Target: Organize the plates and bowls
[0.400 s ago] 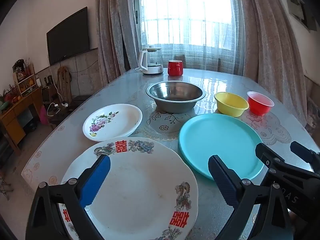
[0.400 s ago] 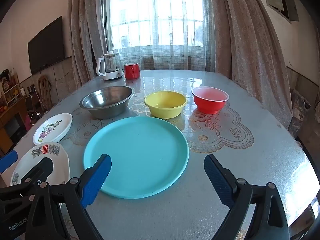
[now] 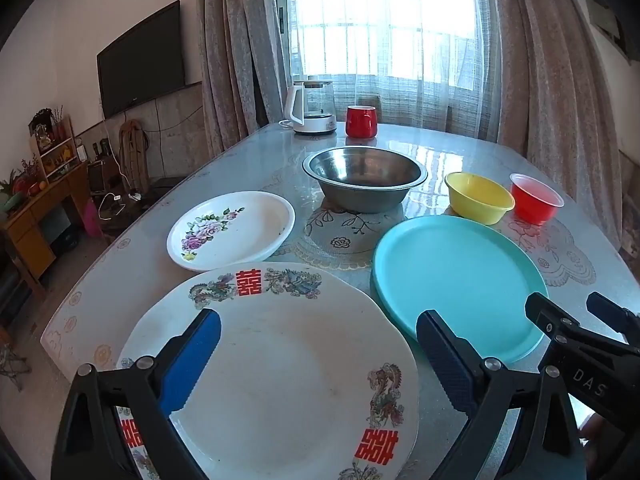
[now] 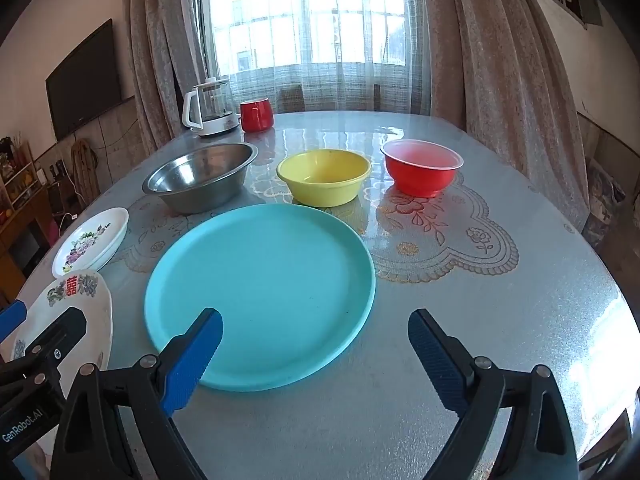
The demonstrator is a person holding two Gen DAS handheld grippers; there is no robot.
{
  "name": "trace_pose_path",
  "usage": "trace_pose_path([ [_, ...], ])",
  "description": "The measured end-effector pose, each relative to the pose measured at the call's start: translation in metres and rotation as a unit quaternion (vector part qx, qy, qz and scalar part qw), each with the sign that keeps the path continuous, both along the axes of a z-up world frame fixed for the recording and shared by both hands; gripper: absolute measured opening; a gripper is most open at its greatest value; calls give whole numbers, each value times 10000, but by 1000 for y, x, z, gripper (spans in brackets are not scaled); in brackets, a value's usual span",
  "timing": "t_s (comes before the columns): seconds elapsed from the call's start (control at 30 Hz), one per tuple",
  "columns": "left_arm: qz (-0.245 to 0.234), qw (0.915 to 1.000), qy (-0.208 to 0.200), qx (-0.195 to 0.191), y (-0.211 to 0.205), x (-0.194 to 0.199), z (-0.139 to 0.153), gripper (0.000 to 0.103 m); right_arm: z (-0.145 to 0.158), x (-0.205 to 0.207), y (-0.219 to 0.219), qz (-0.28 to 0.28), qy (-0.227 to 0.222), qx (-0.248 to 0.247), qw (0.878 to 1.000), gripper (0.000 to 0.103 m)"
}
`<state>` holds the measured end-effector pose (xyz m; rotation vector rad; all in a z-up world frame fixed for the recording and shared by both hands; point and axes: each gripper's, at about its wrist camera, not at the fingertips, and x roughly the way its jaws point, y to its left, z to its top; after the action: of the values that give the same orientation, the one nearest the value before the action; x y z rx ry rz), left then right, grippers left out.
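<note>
Glass-topped dining table (image 4: 500, 320) by a curtained window. On it, from largest down: white dragon-pattern plate (image 3: 288, 364) at the near left edge; teal plate (image 4: 260, 292) just beside it on the right; steel bowl (image 3: 364, 178) behind; floral plate (image 3: 230, 228) left of the bowl; yellow bowl (image 4: 324, 176); red bowl (image 4: 422, 166) rightmost. Left gripper (image 3: 318, 356) spread wide above the dragon plate, holding nothing. Right gripper (image 4: 314, 354) equally wide, empty, over the teal plate's near edge.

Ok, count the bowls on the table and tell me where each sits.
3. The steel bowl is at the left, the yellow bowl in the middle, the red bowl at the right, all behind the teal plate. None looks hidden.
</note>
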<state>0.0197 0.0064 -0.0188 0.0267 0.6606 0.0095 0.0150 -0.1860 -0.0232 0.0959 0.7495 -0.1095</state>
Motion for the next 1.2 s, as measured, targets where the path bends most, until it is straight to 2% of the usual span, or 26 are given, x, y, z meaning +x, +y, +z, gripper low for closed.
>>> trace_pose_path([
  [0.4, 123, 9999, 52, -7, 6, 5, -2, 99, -5, 6, -7, -58, 88, 3, 9999, 96],
  [0.73, -45, 9998, 185, -41, 3, 8, -4, 99, -6, 9, -3, 10, 137, -82, 9999, 96],
  [1.2, -17, 9996, 229, -156, 4, 7, -5, 99, -7, 7, -7, -110, 159, -162, 9997, 96],
])
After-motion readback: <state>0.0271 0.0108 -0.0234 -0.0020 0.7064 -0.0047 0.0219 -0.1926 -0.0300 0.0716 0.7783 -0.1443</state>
